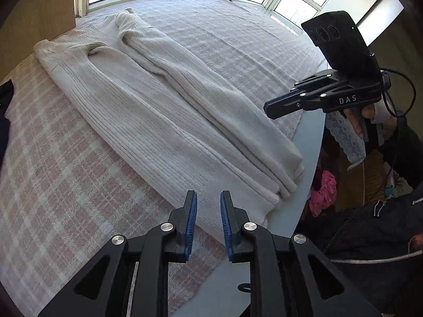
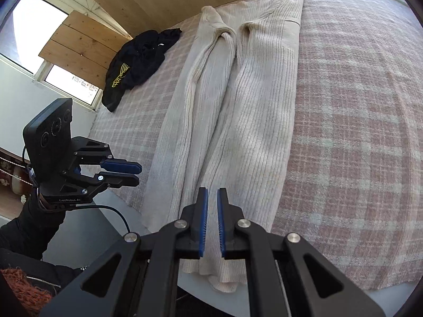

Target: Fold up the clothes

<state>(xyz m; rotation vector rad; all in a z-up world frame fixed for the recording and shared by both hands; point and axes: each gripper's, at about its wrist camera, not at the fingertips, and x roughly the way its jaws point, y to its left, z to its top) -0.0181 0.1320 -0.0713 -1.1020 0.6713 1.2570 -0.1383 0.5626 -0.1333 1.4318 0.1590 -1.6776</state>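
A cream sweater (image 2: 232, 121), its sides folded in lengthwise, is lying stretched along a plaid blanket (image 2: 357, 132), hem at the near edge. The left gripper (image 1: 208, 211) is being held over that hem, slightly parted, nothing gripped. The right gripper (image 2: 212, 211) is being held nearly closed, empty, above the hem. A black garment (image 2: 137, 63) is lying far left.

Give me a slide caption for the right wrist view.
Cream sweater folded lengthwise on plaid blanket, black shirt beside it, both claws empty.
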